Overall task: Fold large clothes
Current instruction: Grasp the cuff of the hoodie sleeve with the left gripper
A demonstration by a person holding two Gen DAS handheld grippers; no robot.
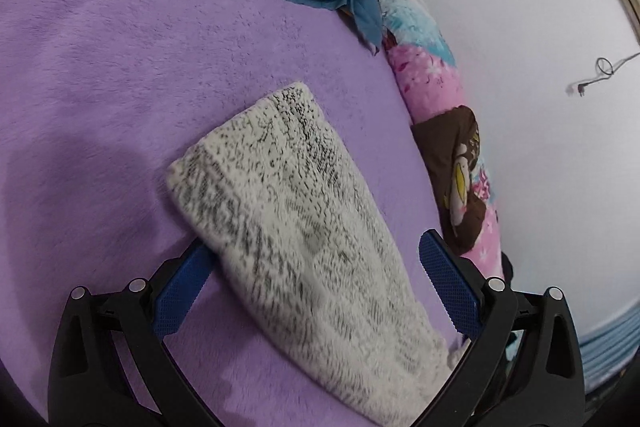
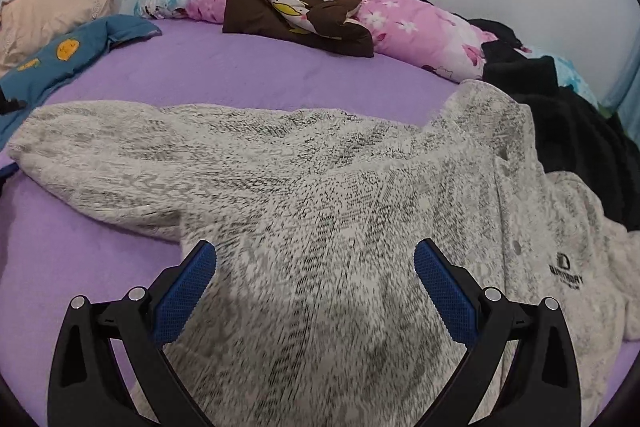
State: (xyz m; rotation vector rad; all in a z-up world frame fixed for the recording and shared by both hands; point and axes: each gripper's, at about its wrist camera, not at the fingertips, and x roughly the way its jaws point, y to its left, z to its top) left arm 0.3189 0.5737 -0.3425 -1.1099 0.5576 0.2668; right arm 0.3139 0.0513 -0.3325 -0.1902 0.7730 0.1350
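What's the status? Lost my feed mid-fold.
Left tongs open over the grey sweater's sleeve. Right tongs open over its body. Sweater spread, unfolded. Black garment at its far edge.

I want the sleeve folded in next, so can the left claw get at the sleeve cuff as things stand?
Probably yes. The left claw is open and sits over the grey sleeve, with the cuff just ahead on the purple blanket. Nothing lies on it.
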